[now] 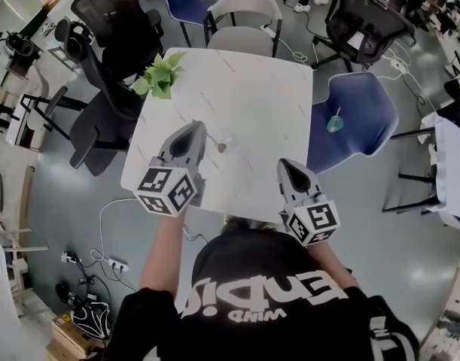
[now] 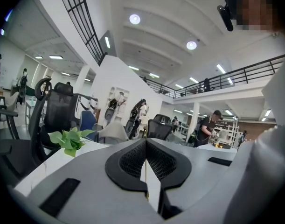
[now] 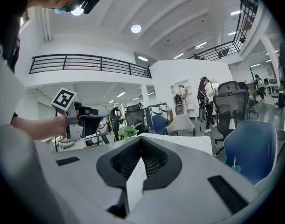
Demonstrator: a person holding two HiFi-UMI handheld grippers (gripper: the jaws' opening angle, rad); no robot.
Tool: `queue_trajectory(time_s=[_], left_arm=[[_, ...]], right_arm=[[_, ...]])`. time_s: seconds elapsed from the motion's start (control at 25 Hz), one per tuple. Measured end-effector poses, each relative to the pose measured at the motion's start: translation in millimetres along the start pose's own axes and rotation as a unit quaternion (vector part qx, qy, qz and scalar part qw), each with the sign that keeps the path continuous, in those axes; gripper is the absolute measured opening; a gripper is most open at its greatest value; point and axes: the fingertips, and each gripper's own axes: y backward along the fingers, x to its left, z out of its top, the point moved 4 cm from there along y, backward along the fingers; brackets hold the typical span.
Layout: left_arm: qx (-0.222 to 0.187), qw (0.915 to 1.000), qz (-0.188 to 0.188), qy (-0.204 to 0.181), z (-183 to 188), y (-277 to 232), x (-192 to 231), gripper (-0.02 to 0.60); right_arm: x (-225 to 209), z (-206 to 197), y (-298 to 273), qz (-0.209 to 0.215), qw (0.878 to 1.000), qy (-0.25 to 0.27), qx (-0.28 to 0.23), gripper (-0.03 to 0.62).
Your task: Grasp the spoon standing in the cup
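Left tool tight on spoon

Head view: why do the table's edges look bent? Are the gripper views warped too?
Head view: a wide lens bows the table edges. Left gripper view: yes, a black round border, and the ceiling lights glare. Right gripper view: same round border, and the railing looks curved.

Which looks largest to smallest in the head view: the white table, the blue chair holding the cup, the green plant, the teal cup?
Largest to smallest:
1. white table
2. blue chair
3. green plant
4. teal cup
No two look alike in size, so the order is plain.
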Motion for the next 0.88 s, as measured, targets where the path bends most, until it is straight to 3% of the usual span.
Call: queue_trajectory(time_s=[0.28, 0.88], left_arm=[[-0.029, 0.9987, 0.014, 0.039, 0.5, 32.6, -10.6, 0.014], [-0.018, 0.9982, 0.046, 0.033, -41.3, 73.8, -32.4, 0.014]], right_arm=[[-2.0, 4.4, 3.3, 0.004, 1.000, 0.001, -0.007, 0.012], [-7.9, 4.7, 8.3, 0.014, 1.000, 0.000, -0.009, 0.012]])
